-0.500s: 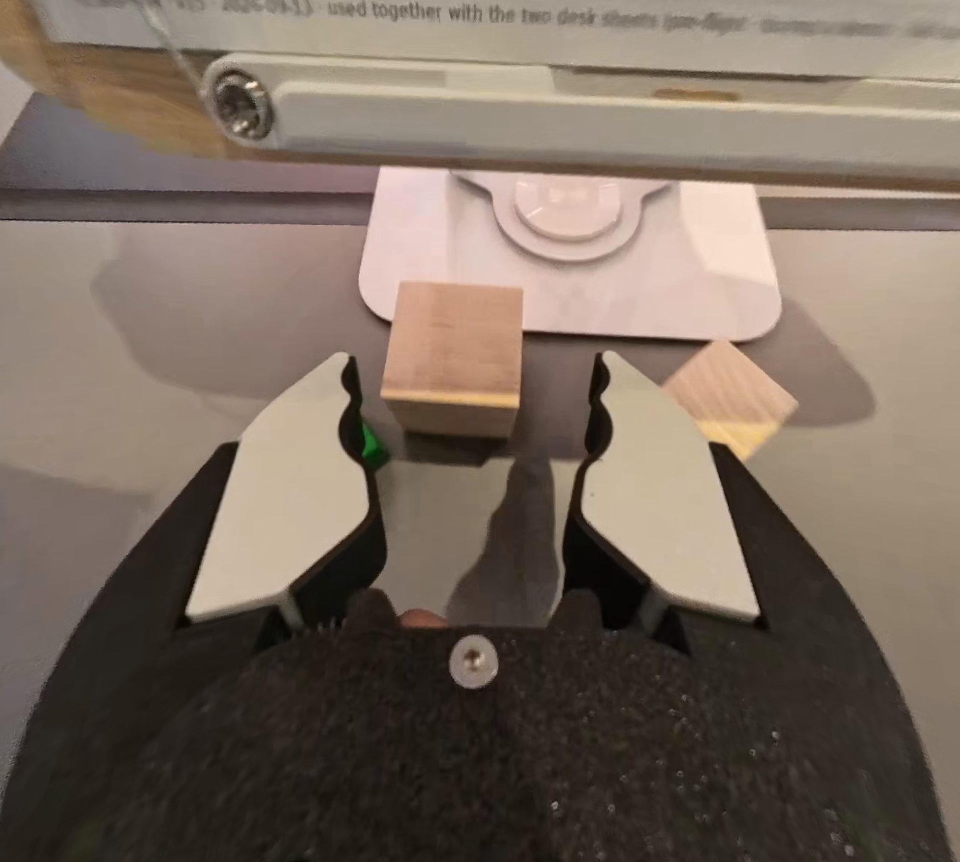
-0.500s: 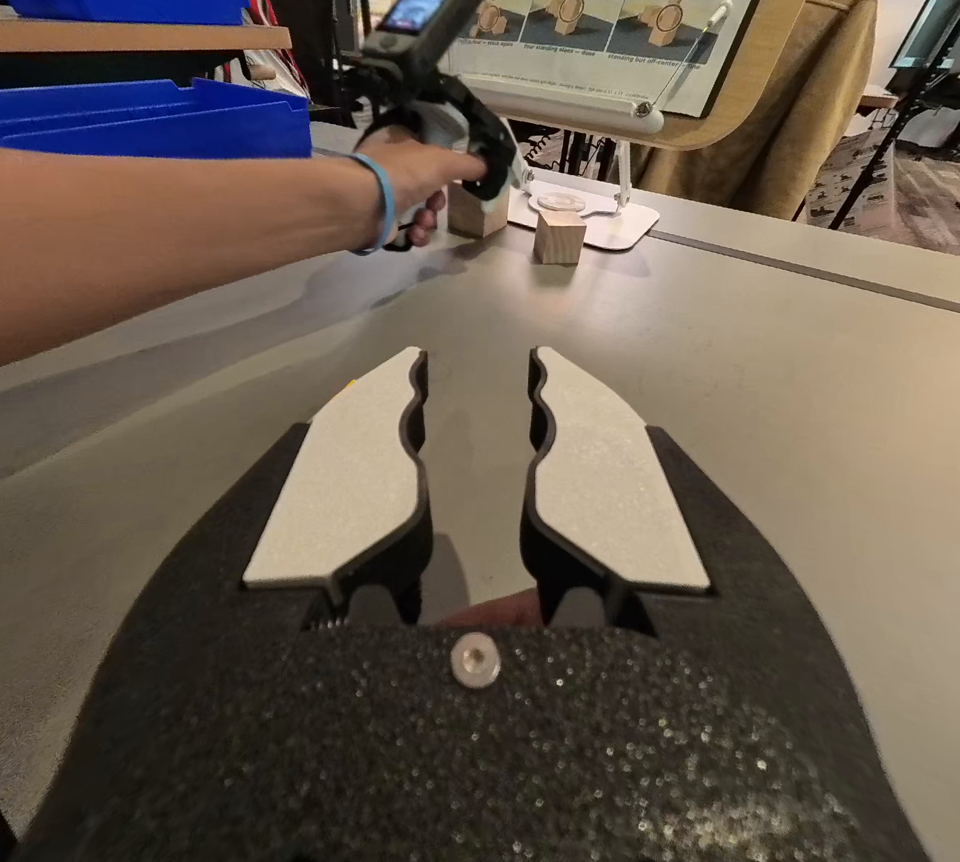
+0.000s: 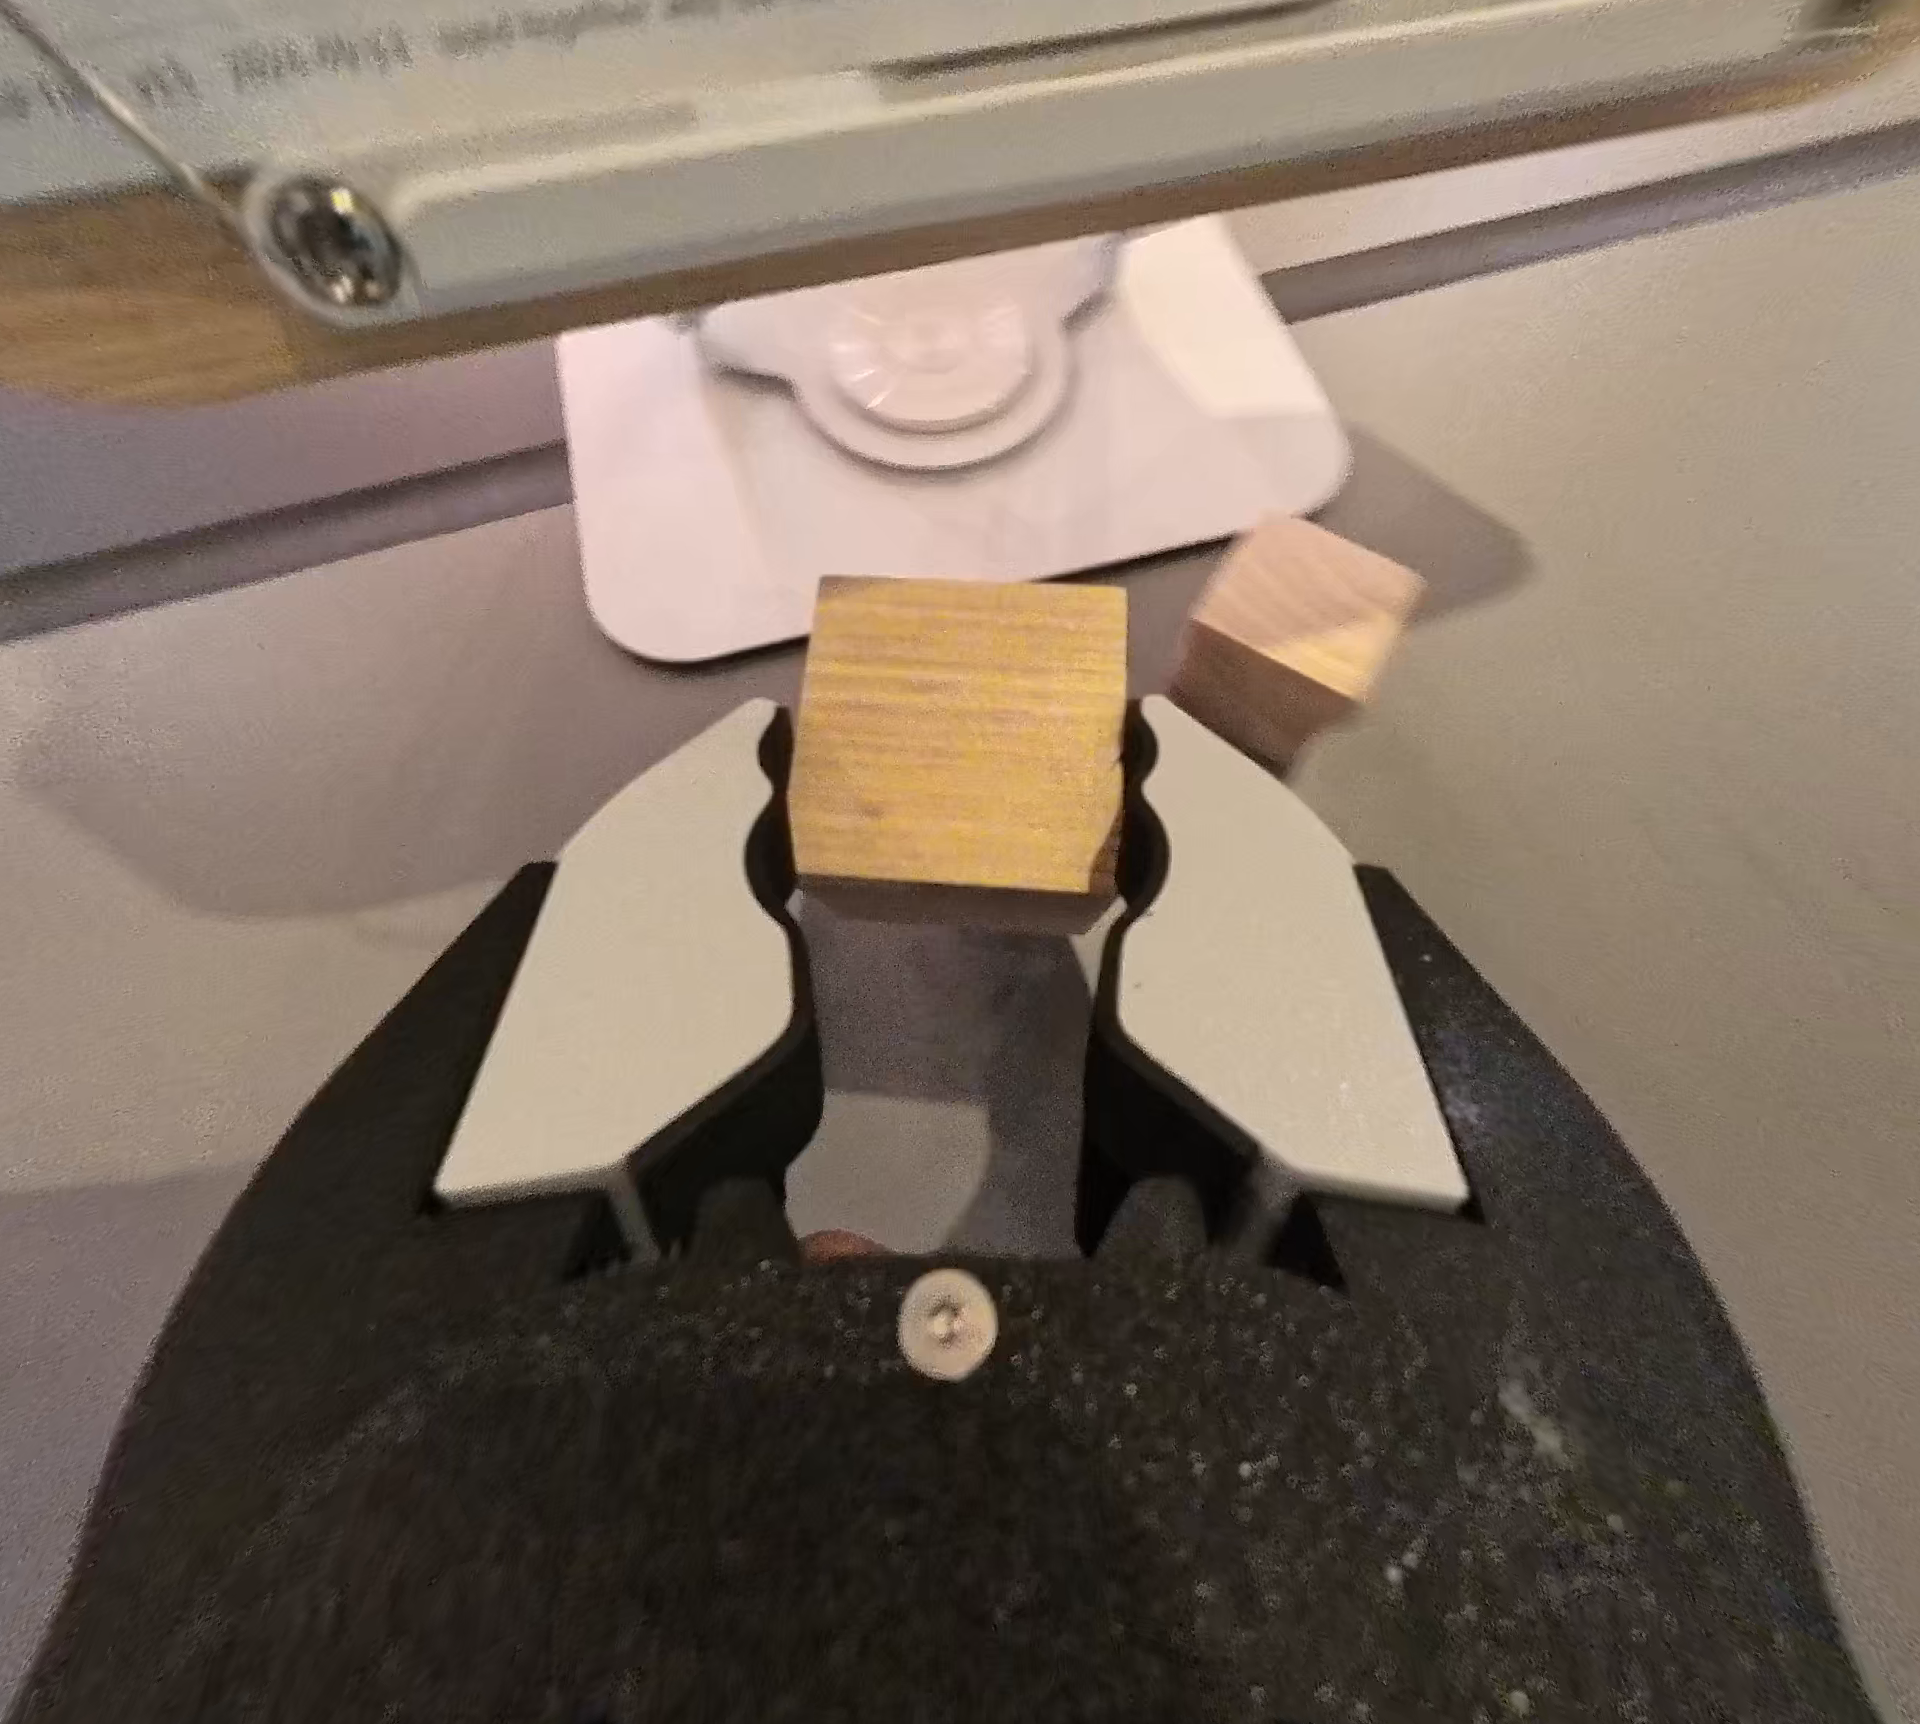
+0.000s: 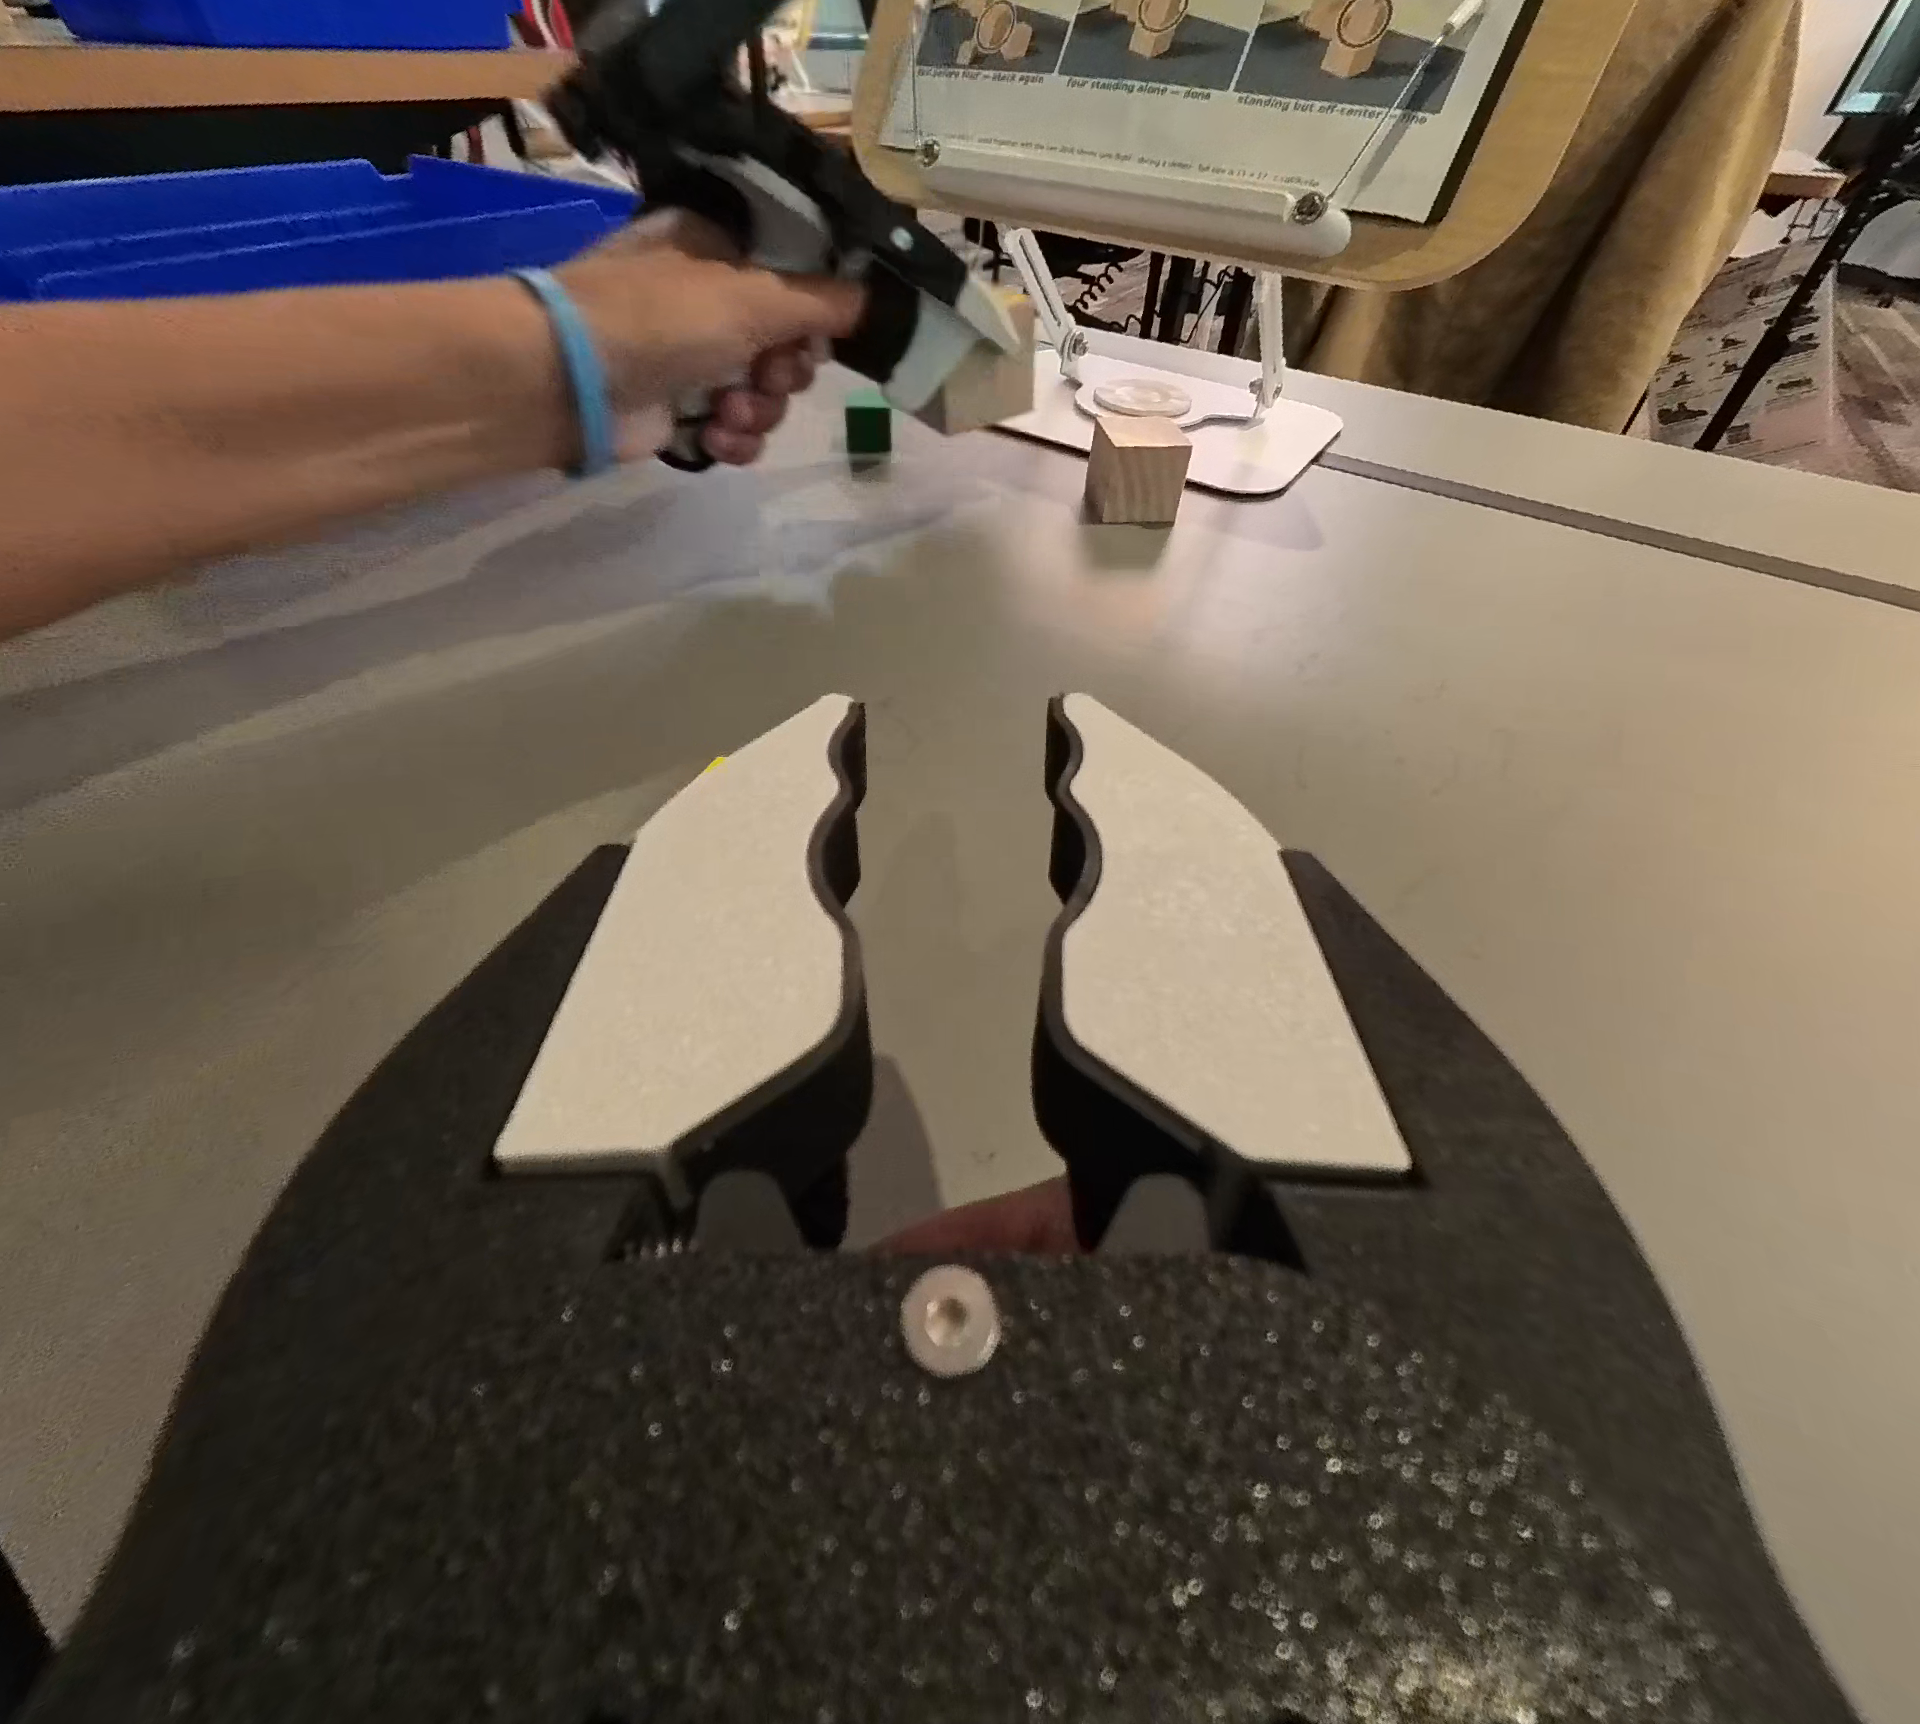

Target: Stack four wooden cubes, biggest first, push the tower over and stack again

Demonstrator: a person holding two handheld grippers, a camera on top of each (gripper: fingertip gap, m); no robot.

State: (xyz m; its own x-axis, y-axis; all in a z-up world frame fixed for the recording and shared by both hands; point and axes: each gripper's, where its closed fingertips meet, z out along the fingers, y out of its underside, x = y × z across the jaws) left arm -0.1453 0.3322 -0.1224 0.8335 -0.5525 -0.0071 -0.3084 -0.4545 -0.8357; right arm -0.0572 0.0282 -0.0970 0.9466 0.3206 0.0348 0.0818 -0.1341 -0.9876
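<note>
Partly hidden, the large cube (image 3: 961,739) sits pinched in left tongs (image 3: 951,729) — right tongs (image 4: 954,739) spread, empty.

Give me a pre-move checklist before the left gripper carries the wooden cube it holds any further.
1. Grip: left gripper has both fingers against the sides of the larger pale wooden cube; ok.
2. Lift: held cube is clear of the grey table in the right wrist view; ok.
3. Cube level: it hangs tilted in the fingers; not ok.
4. Neighbours: smaller pale wooden cube by the white stand base and small green cube both stand apart from the held one; ok.
5. Right gripper: open, empty, well back; ok.
6. Fourth cube: cannot tell, not in view.
</note>
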